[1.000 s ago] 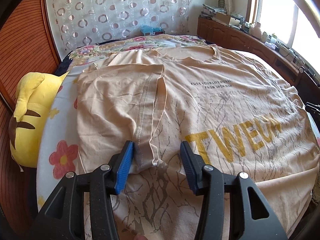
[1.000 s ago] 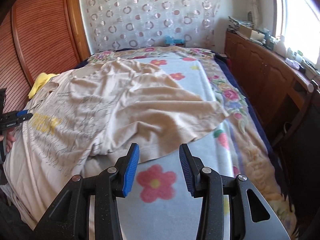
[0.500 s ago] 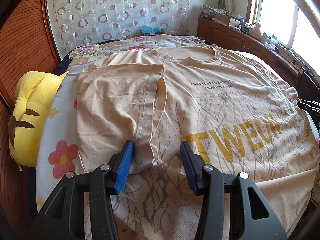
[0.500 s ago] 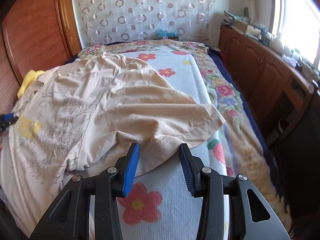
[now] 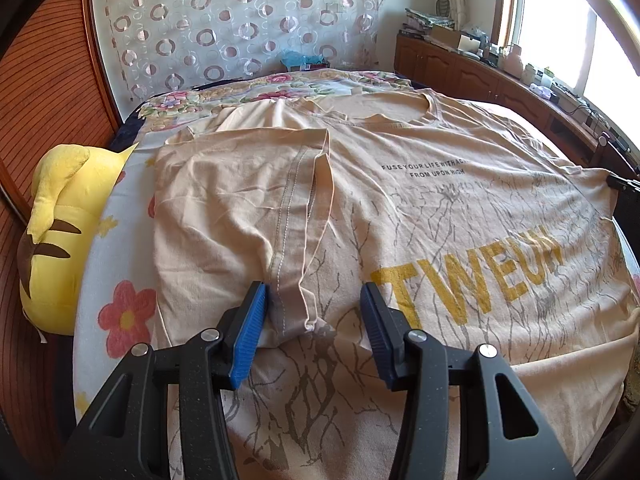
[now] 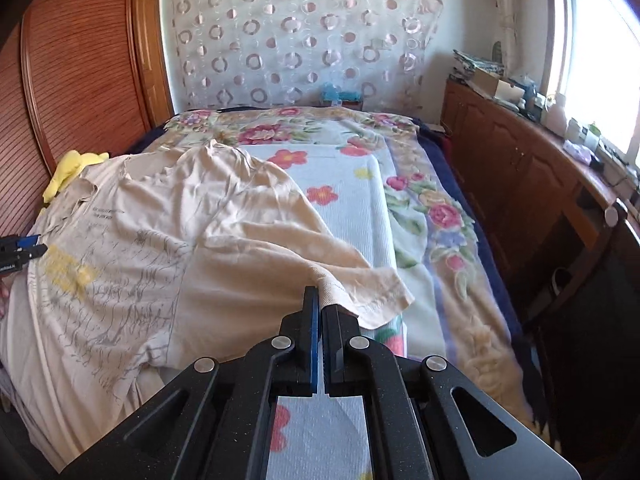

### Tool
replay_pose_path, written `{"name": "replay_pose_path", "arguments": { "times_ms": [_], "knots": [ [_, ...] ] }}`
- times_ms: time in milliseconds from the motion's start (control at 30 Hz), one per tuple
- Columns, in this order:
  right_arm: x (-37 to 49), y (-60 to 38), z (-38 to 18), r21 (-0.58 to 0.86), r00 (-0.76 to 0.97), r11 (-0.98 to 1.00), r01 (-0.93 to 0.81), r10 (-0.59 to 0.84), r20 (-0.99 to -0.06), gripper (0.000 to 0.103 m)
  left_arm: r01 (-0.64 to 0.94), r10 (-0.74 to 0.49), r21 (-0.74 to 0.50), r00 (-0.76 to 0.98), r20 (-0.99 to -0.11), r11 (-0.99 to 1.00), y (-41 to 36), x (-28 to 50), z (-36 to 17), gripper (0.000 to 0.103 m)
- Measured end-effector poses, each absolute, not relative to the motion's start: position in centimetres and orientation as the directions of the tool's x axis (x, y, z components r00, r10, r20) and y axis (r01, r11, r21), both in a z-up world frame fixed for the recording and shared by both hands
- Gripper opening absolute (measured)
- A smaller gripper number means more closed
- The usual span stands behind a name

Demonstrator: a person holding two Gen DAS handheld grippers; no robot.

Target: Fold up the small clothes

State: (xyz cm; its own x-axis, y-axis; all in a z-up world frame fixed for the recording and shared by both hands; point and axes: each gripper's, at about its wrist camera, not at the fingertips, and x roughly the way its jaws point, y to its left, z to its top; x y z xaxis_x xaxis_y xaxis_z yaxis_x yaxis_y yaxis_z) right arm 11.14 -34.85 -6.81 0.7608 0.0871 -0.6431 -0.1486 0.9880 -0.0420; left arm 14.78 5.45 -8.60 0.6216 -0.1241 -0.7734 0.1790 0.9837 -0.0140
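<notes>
A beige T-shirt (image 5: 420, 208) with yellow letters lies spread on the bed; its left sleeve (image 5: 240, 208) is folded in over the body. My left gripper (image 5: 312, 320) is open, its jaws on either side of the folded sleeve's lower end, holding nothing. In the right wrist view the same shirt (image 6: 168, 240) lies at the left and my right gripper (image 6: 320, 308) is shut on the hem of the right sleeve (image 6: 360, 280), which is lifted slightly off the blanket. The left gripper's tips (image 6: 24, 248) show at the far left edge.
A floral blanket (image 6: 352, 184) covers the bed. A yellow plush toy (image 5: 60, 224) lies at the bed's left edge by the wooden headboard (image 5: 44, 92). A wooden cabinet (image 6: 520, 184) with clutter runs along the right wall under the window.
My right gripper moved forward to the right sleeve and closed on its hem. My left gripper stayed open over the folded left sleeve.
</notes>
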Motion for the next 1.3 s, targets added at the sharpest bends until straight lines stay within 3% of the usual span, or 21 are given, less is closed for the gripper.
{"name": "replay_pose_path", "arguments": {
  "times_ms": [333, 533, 767, 1300],
  "knots": [
    [10.1, -29.0, -2.4, -0.018, 0.785, 0.954, -0.3, 0.236, -0.573, 0.001, 0.17, -0.127, -0.024, 0.623, -0.772, 0.985, 5.8, 14.4, -8.3, 0.049],
    [10.2, -23.3, -2.7, -0.015, 0.735, 0.902, -0.431, 0.341, -0.586, 0.001, 0.142, -0.135, -0.049, 0.704, -0.697, 0.989, 6.5, 11.9, -5.5, 0.049],
    [9.4, -22.8, -4.1, -0.048, 0.715, 0.892, -0.45, 0.328, -0.618, 0.035, 0.157, -0.195, -0.115, 0.766, -0.612, 0.981, 6.3, 9.0, -2.7, 0.049],
    [12.8, -25.4, -5.5, -0.006, 0.714, 0.948, -0.319, 0.236, -0.659, 0.038, 0.202, -0.24, -0.13, 0.774, -0.587, 0.971, 3.9, 6.9, -2.5, 0.049]
  ]
}}
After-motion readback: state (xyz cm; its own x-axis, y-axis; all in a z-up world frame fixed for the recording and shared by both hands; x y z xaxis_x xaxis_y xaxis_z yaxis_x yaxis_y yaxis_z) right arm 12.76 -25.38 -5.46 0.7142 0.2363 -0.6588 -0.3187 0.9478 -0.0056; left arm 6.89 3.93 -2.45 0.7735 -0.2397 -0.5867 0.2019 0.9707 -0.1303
